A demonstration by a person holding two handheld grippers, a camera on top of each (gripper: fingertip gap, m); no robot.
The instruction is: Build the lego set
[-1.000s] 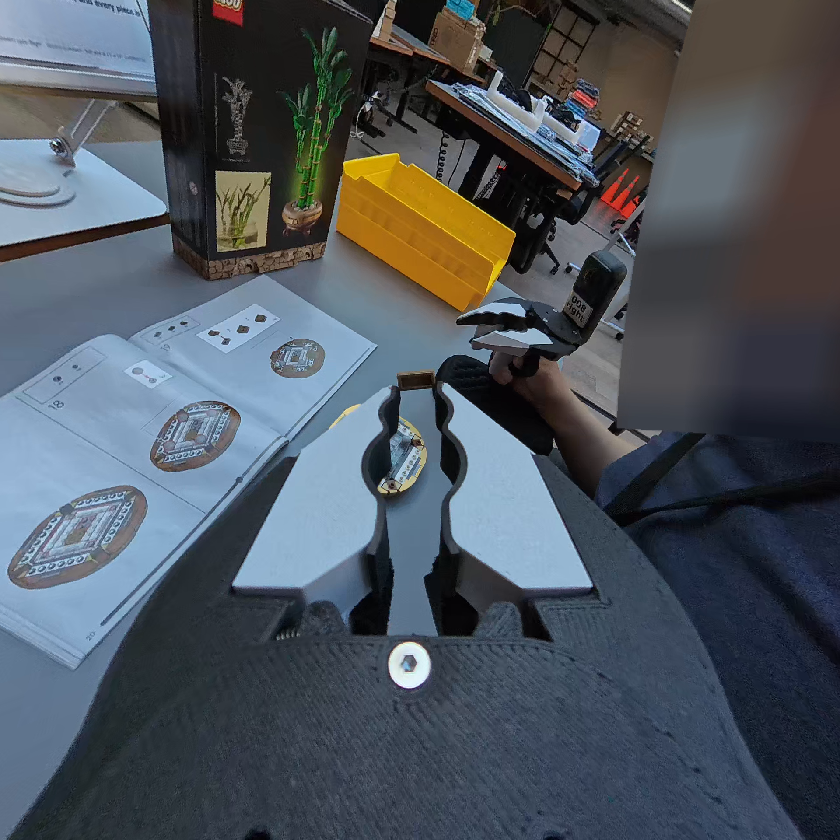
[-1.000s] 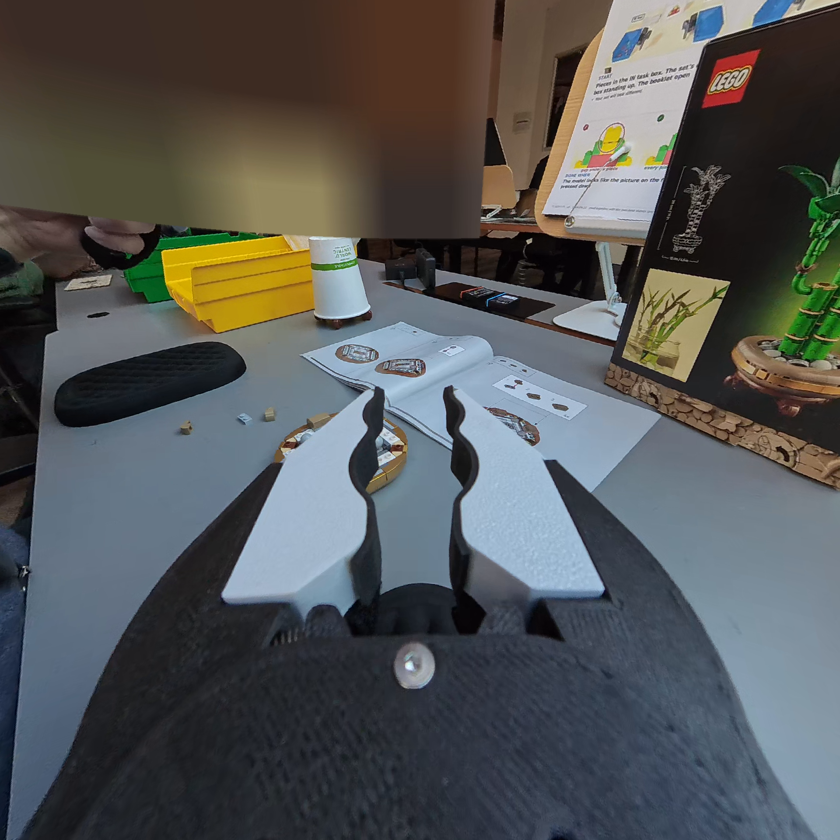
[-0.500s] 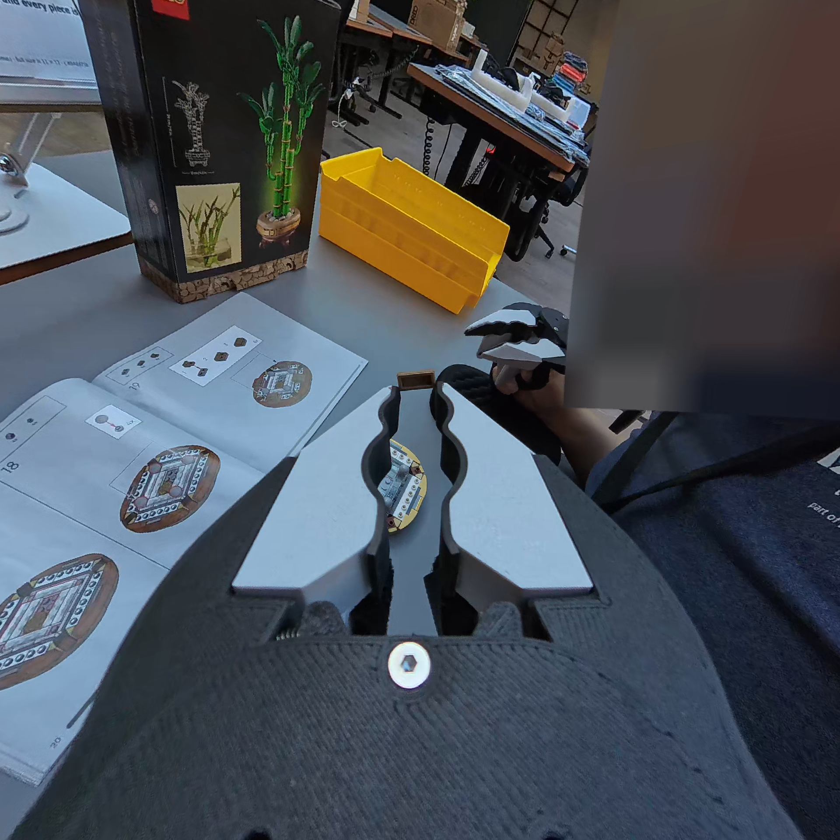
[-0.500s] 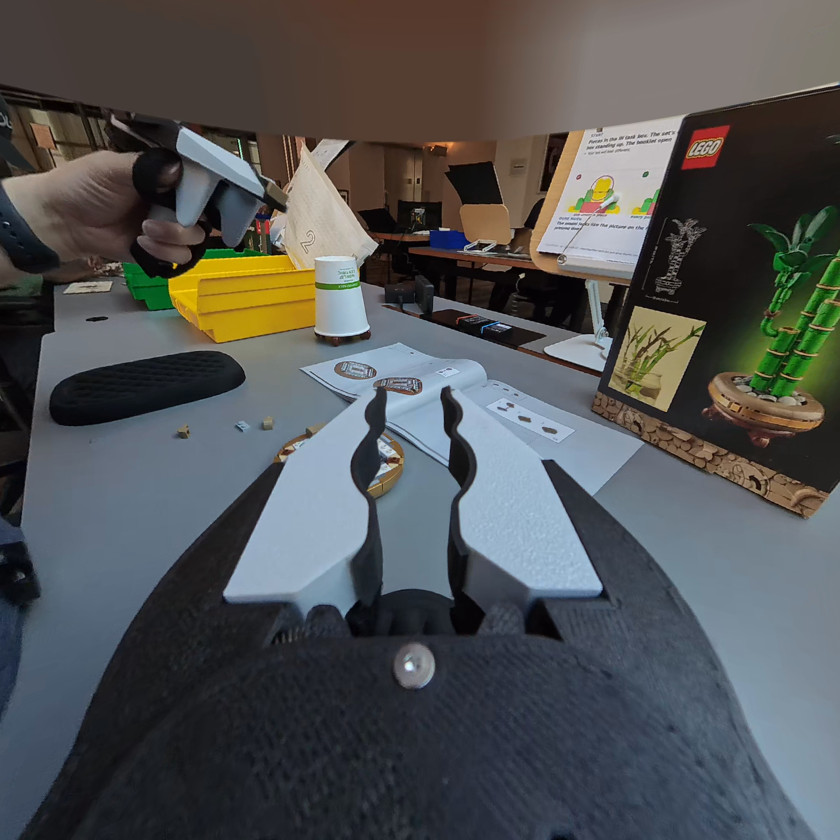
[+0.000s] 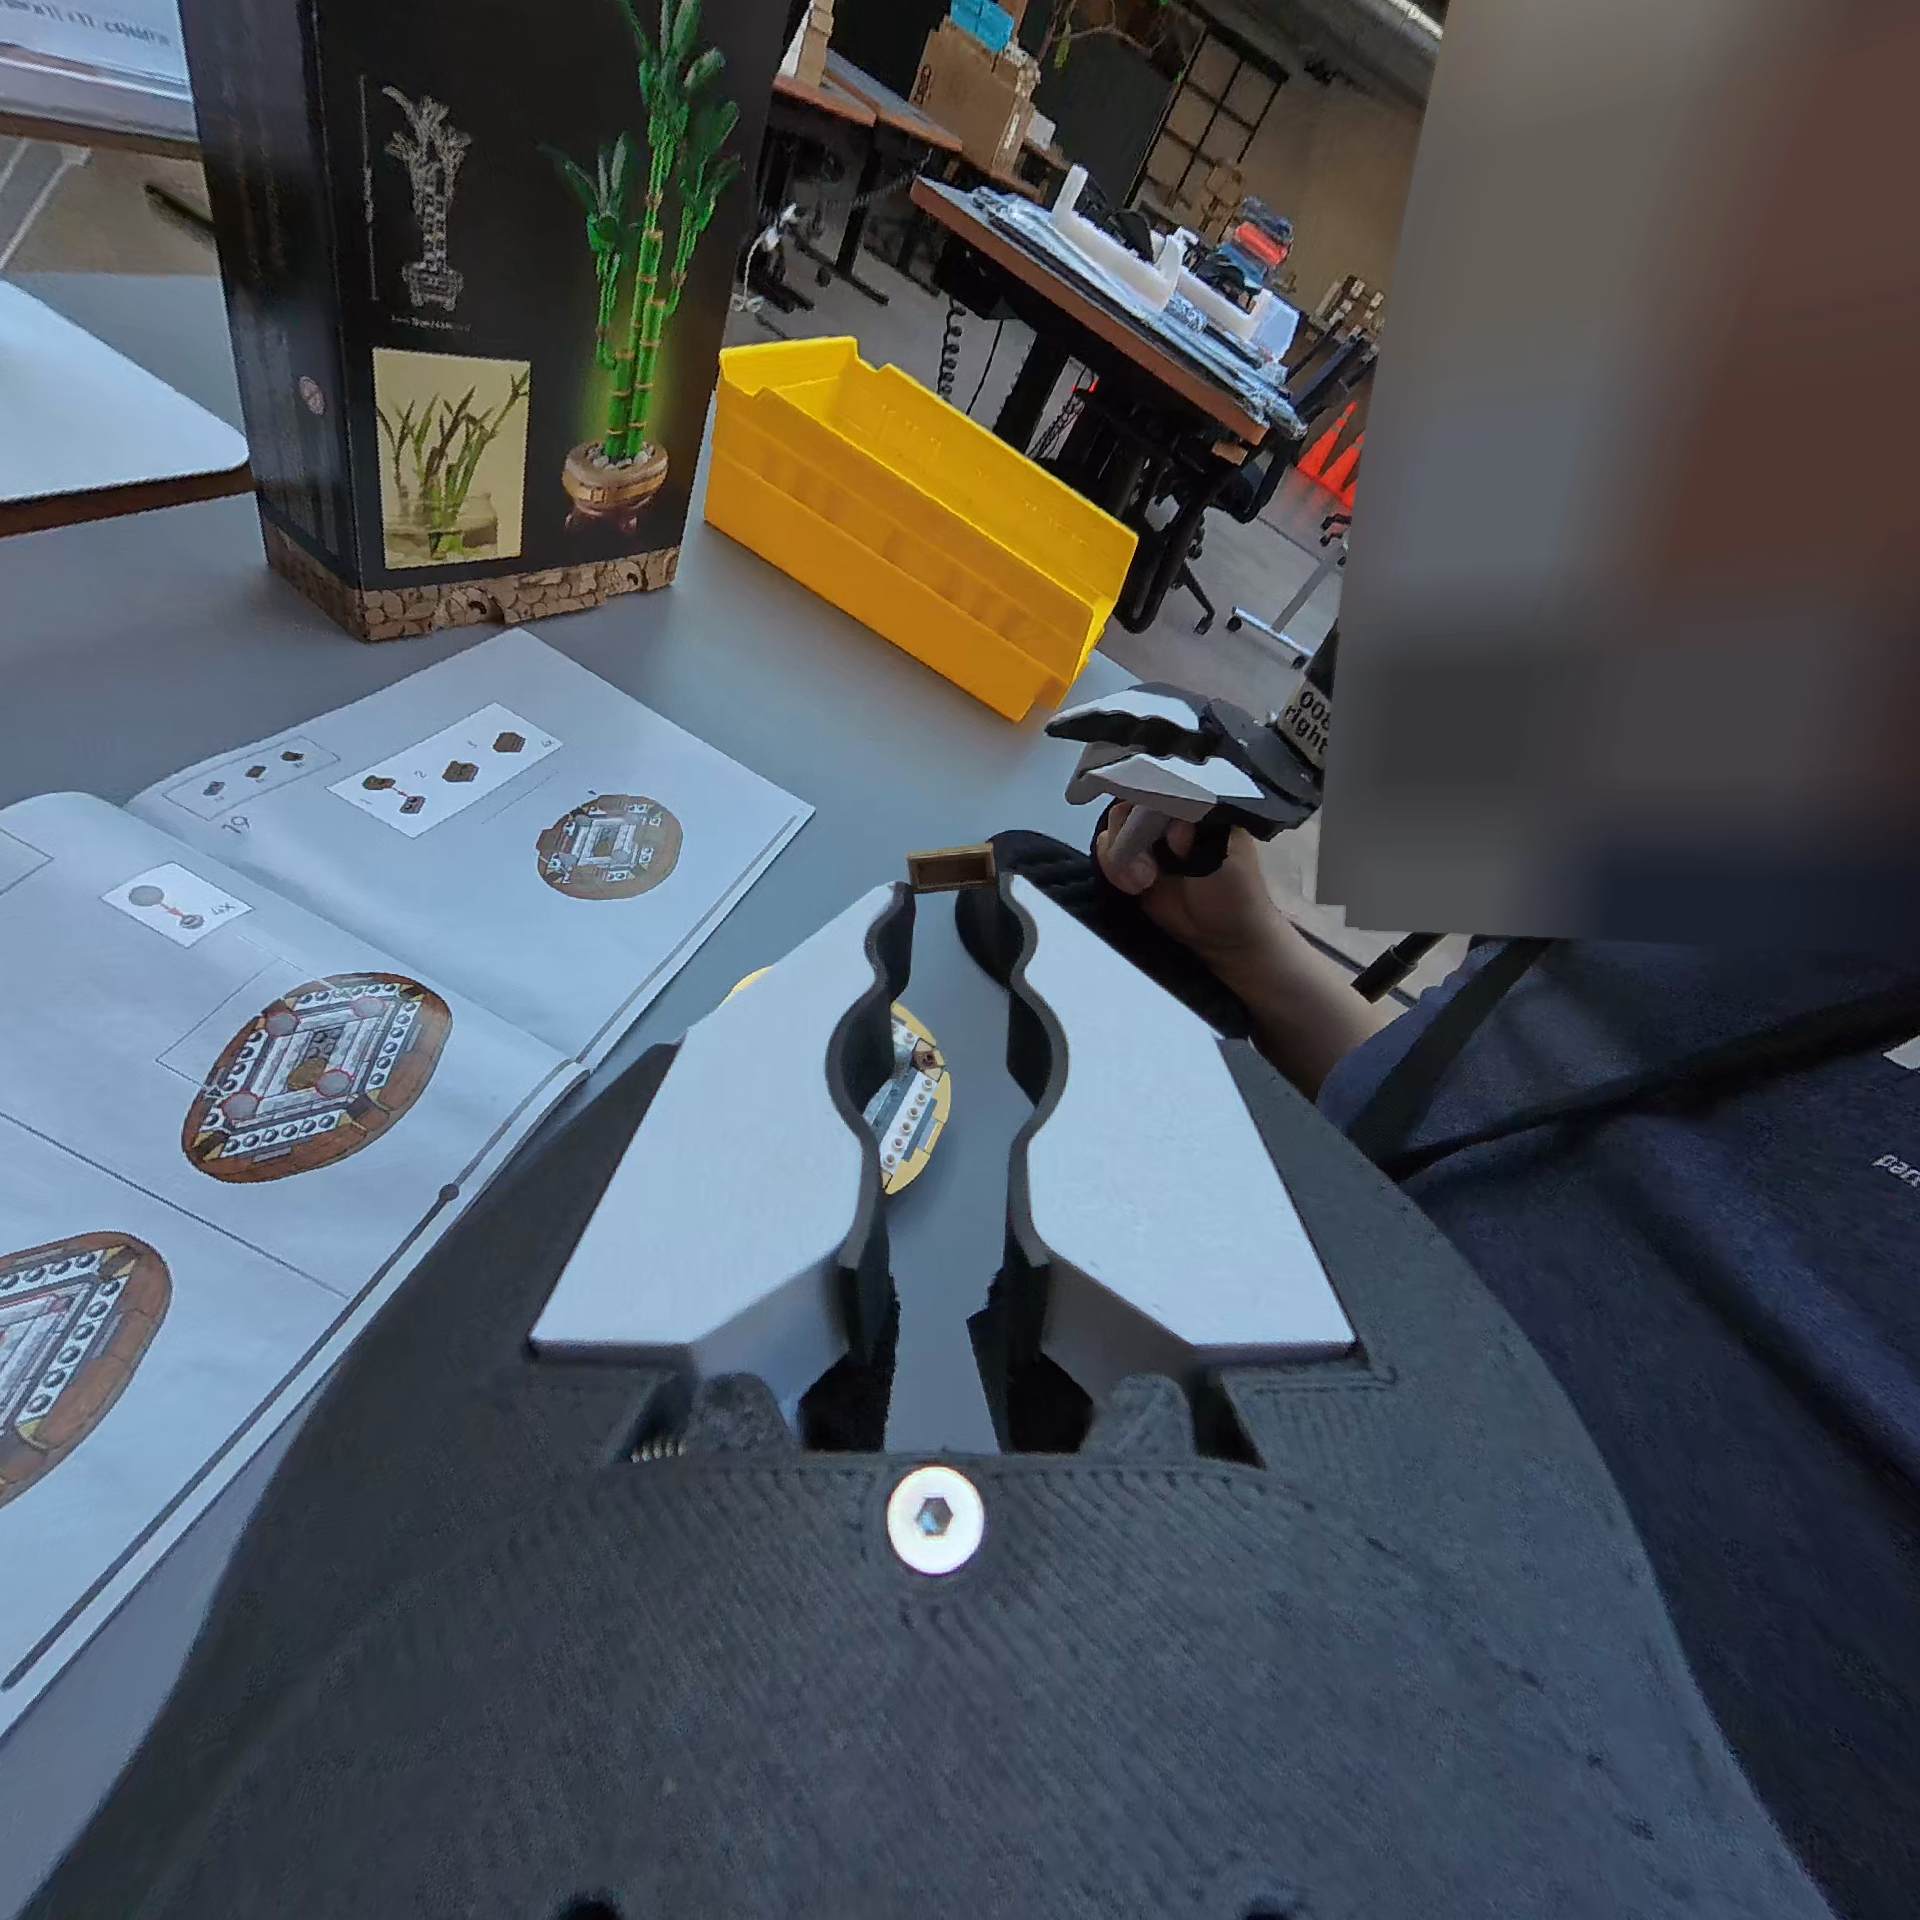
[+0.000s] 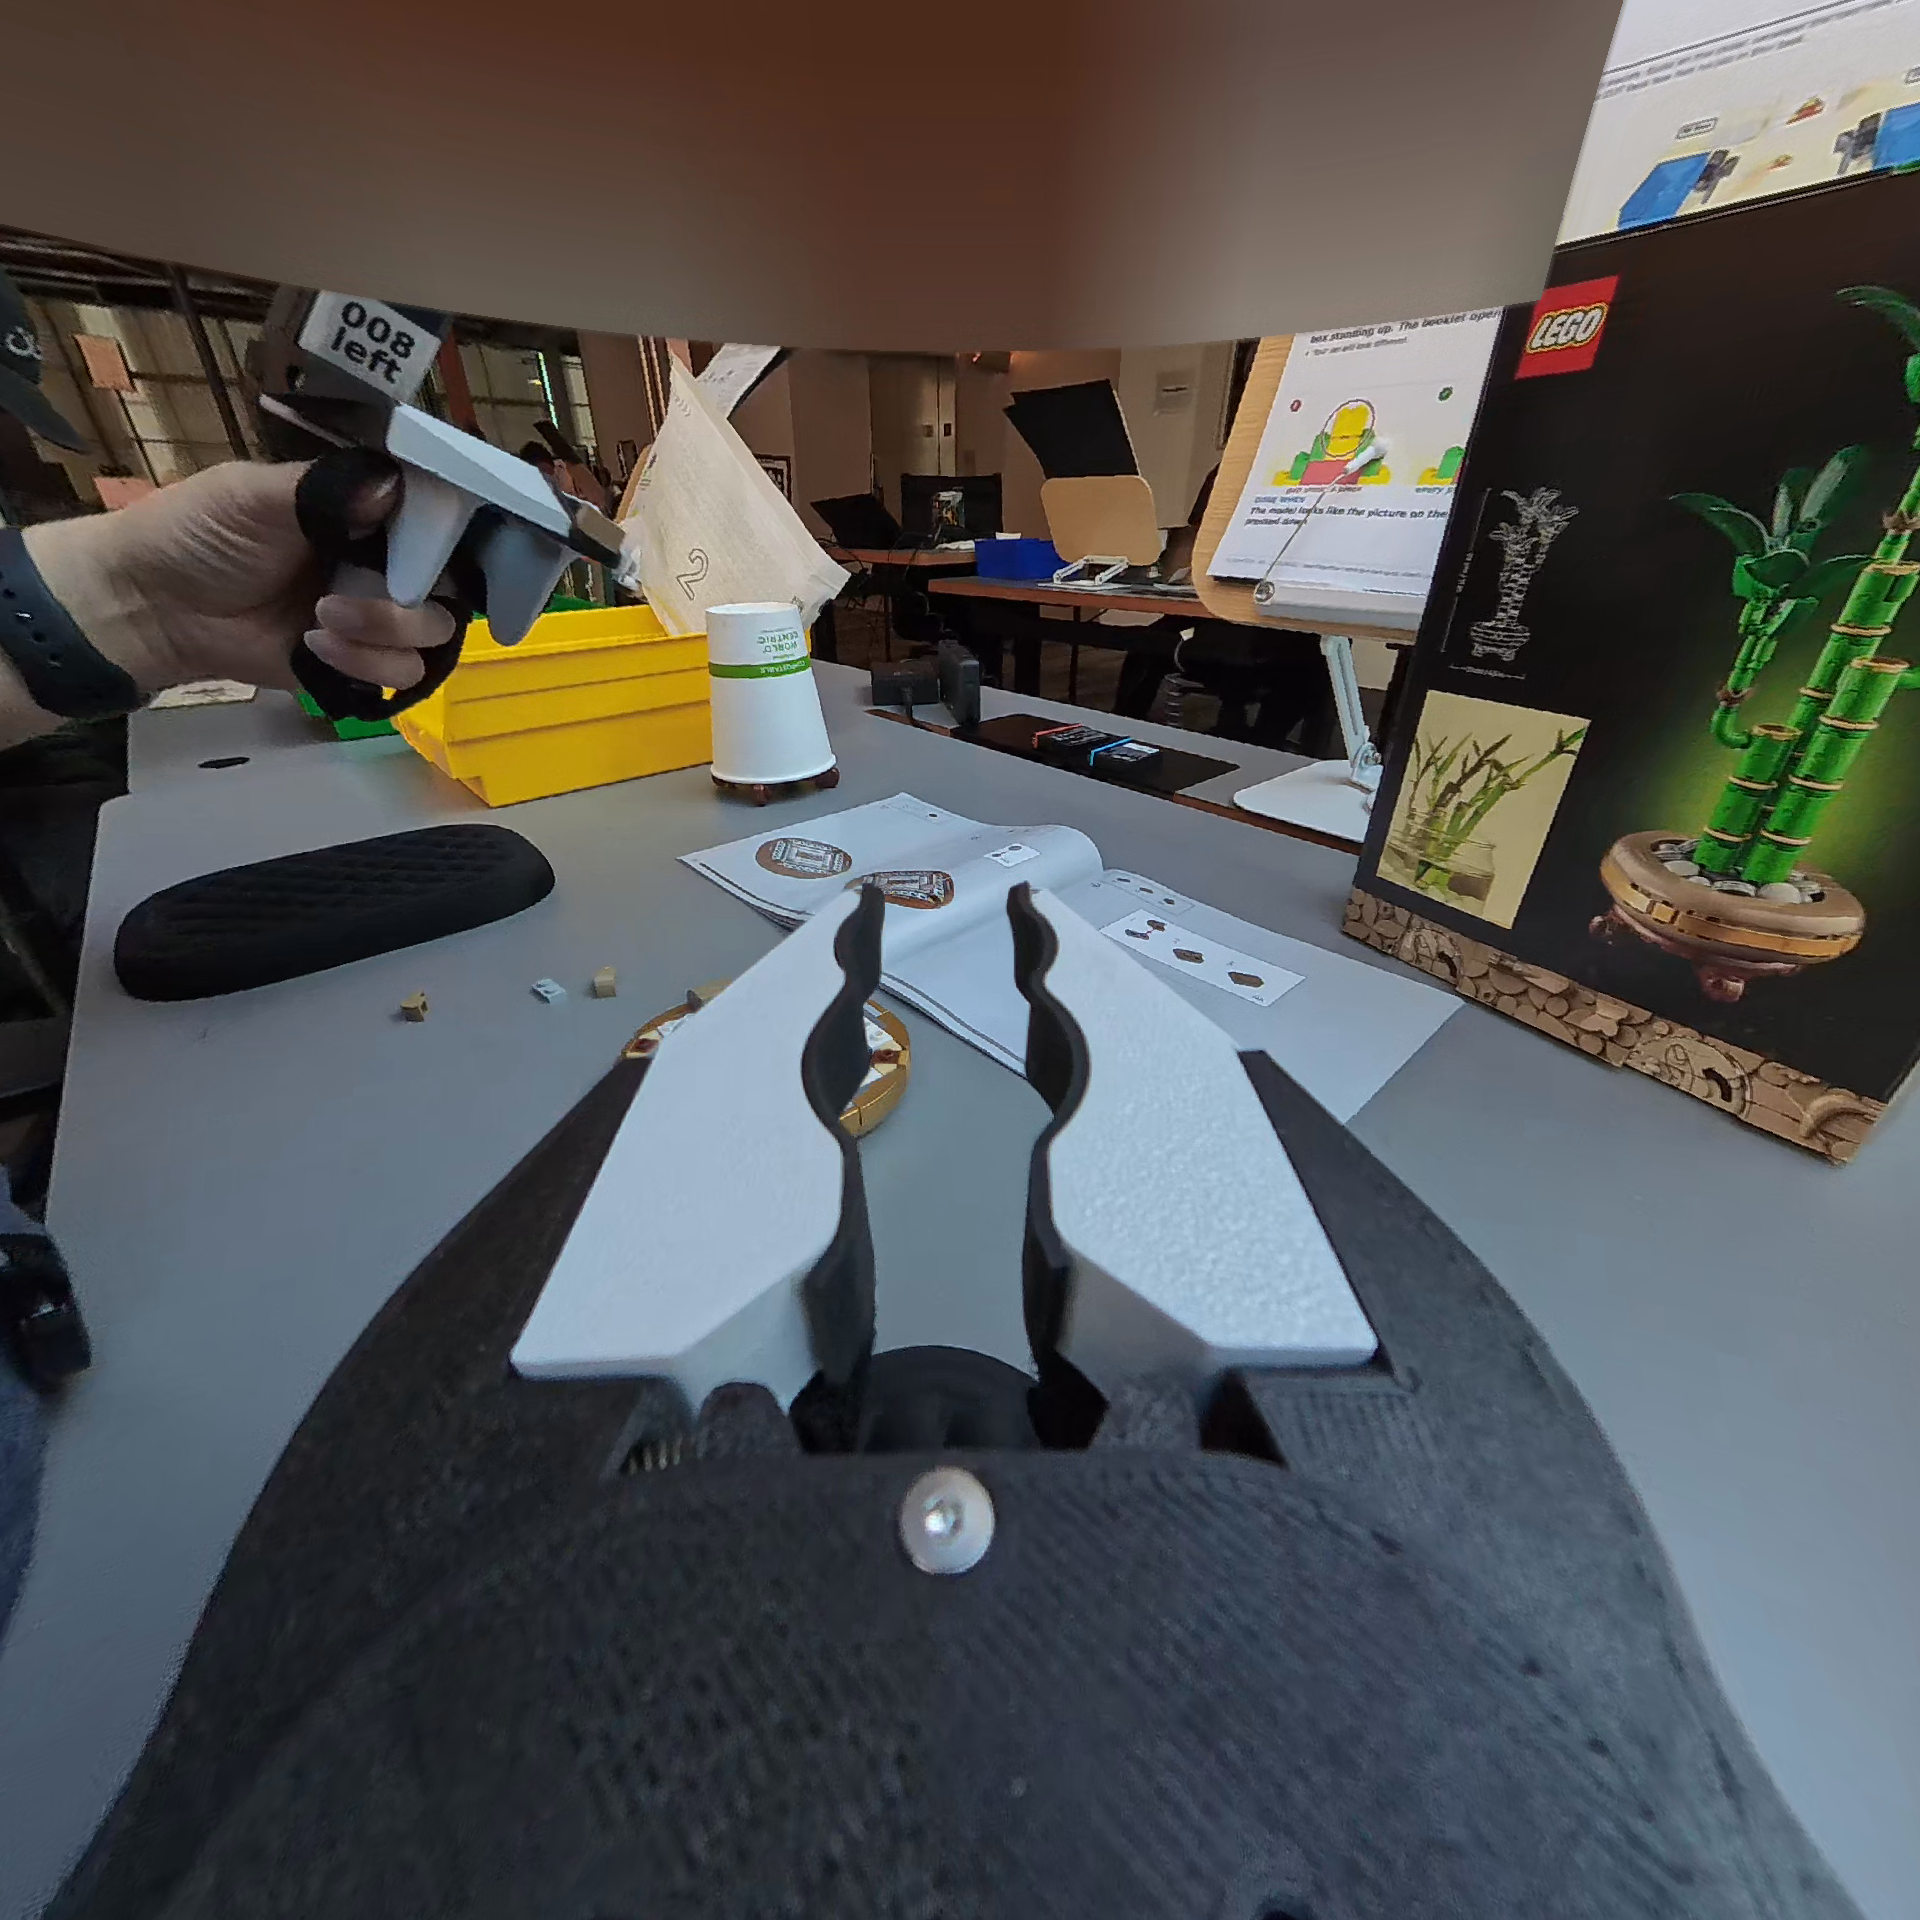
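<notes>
A small brown brick (image 5: 950, 869) is pinched between the tips of the left tool (image 5: 950, 883), which is held raised above the grey counter (image 5: 156, 623). From the right wrist view the left tool (image 6: 608, 545) is seen at ten o'clock, gripped in a hand (image 6: 187, 582). The right tool (image 6: 940, 904) is kept released, its two fingers apart with nothing between them, and it is seen in the left wrist view at two o'clock (image 5: 1081, 758), well apart from the left one.

The partly built round base (image 6: 878, 1070) is found lying flat on the counter, partly hidden behind the right tool's left finger; in the left wrist view a slice of it (image 5: 914, 1112) is seen through the gap of the left tool. Three loose small pieces (image 6: 551, 989) are scattered at ten o'clock from the base, near a black padded rest (image 6: 322, 904). The open instruction booklet (image 5: 312, 935) is laid just beside the base. The set's box (image 5: 468, 291) is stood upright at eleven o'clock in the left wrist view, with a yellow bin (image 5: 914, 520) just beside it. An upturned white paper cup (image 6: 769, 696) is seen beside another yellow bin (image 6: 561, 707) at the far edge.
</notes>
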